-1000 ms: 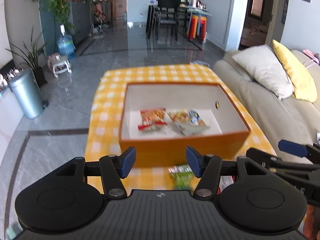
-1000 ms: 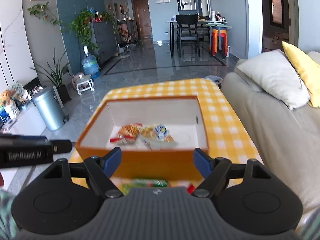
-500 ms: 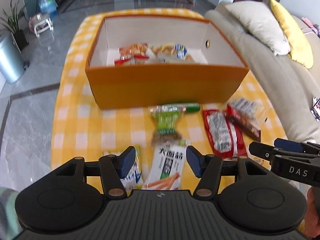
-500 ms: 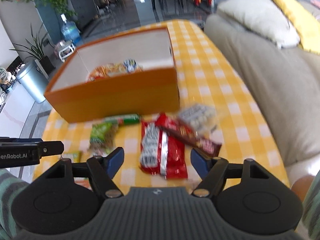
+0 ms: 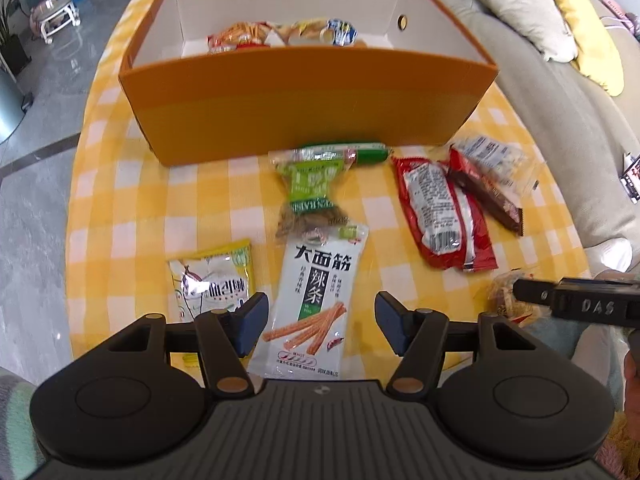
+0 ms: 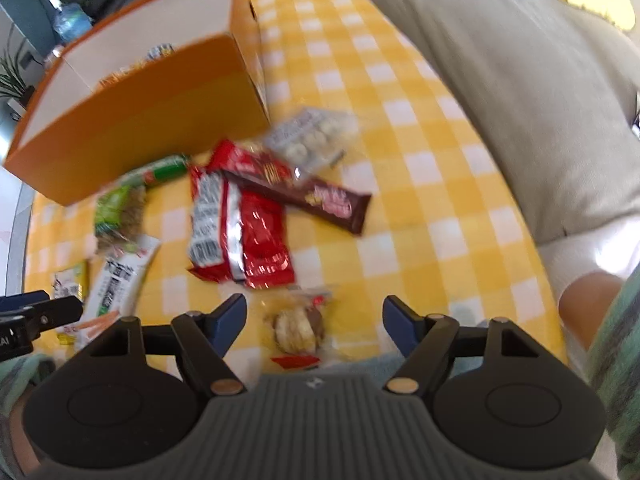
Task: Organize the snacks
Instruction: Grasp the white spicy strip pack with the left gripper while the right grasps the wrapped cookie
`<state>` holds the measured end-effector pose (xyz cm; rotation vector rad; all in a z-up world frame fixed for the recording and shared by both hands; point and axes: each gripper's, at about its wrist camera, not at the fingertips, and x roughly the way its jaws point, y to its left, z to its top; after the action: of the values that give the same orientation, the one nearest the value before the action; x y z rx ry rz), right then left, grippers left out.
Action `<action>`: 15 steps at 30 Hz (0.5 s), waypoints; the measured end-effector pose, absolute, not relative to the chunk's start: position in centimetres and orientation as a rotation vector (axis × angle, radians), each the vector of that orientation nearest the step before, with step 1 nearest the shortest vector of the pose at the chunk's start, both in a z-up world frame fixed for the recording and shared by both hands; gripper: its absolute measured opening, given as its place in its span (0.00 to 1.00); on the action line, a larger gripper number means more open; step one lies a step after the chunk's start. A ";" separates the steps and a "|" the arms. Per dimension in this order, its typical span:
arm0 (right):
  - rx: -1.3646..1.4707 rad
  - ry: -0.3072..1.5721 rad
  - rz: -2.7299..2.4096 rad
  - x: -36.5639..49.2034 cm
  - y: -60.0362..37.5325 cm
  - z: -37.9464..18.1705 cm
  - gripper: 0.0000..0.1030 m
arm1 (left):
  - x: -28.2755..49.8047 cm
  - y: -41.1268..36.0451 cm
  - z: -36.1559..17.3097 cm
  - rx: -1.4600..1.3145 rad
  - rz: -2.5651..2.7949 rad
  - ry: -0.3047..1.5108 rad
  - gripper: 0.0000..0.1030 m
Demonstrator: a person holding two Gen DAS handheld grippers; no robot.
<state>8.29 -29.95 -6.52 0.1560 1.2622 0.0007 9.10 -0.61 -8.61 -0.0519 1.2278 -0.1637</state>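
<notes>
On the checked tablecloth (image 5: 120, 184), both claws gape, left widening over "大面筋" packet (image 5: 316, 296).

**A:** Left gripper (image 5: 318, 320)?

**B:** Black, two-fingered. Blue pads (image 5: 252, 320), brass-coloured pins (image 5: 228, 382) at the joints, two round discs (image 5: 112, 398), then a ribbed grey housing (image 5: 320, 428). Opening at the jaws, with a packet (image 5: 316, 292) showing between them, unpinched.

**A:** Same build on the right gripper (image 6: 314, 316)?

**B:** Same black fingers, blue pads, brass pins, discs and ribbed grey housing. Blurred, though.

**A:** Any markings?

**B:** White "DAS" lettering (image 5: 596, 306) along the right one's side. On the left, white letters ending in "AI", cut off by the frame edge.

**A:** Worn?

**B:** Sleeves (image 6: 616, 340) striped green and grey, soft-looking, on both sides.
</notes>
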 end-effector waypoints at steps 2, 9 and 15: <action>0.146 1.301 0.005 8.3 -29.6 -7.4 0.68 | 9.2 -0.6 -8.9 -0.052 -0.165 1.237 0.70; 0.128 1.362 0.037 8.8 -28.1 -9.5 0.49 | 9.2 -0.6 -9.9 -0.035 -0.165 1.262 0.70; 0.106 1.357 0.047 9.1 -27.3 -9.8 0.36 | 9.3 -0.2 -10.0 -0.026 -0.186 1.254 0.70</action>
<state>9.12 -27.26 -9.82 0.1060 1.3567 0.0467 9.30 -0.18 -10.02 -0.0263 1.2541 -0.1859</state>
